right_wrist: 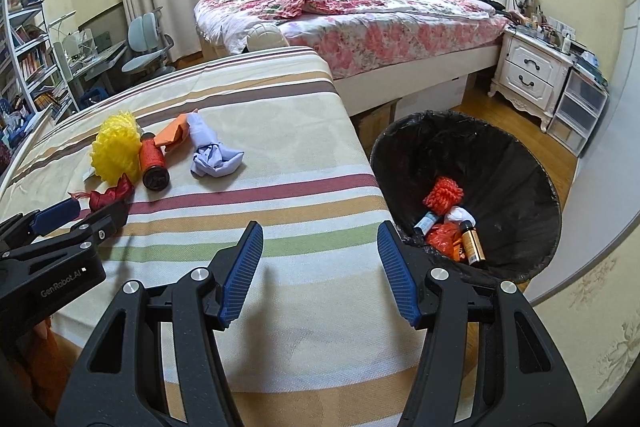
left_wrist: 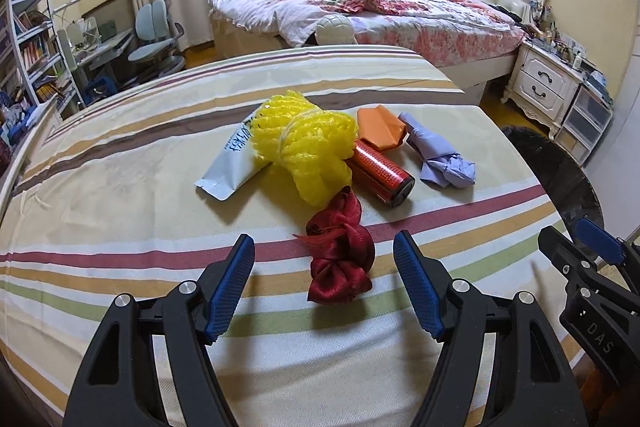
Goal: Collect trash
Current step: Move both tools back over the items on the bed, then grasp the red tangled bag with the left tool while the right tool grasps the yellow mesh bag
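Trash lies in a loose cluster on the striped worktop (left_wrist: 120,195). From the left wrist view, the left hand-held gripper (left_wrist: 324,285) hangs low with its blue pads spread wide and nothing between them, and the crumpled red ribbon (left_wrist: 340,259) sits right in the gap ahead of the fingertips, the nearest piece. Behind it lie a yellow foam net (left_wrist: 308,147), a white pouch (left_wrist: 230,163) partly under the net, a red cylinder (left_wrist: 382,173) touching the net, an orange paper (left_wrist: 378,129) and a crumpled lilac paper (left_wrist: 440,157) just beside it. From the right wrist view, the right hand-held gripper (right_wrist: 320,271) is likewise spread and empty, poised over the near edge of the worktop, beside the black-lined trash bin (right_wrist: 516,143) that stands on the floor against the worktop's side and already holds several pieces. The ribbon looks to be the step in hand: I would judge it best to lower the left pads to straddle the bunched middle, close firmly since the satin is slippery, lift clear of the cloth, then carry it across over the bin before letting go.
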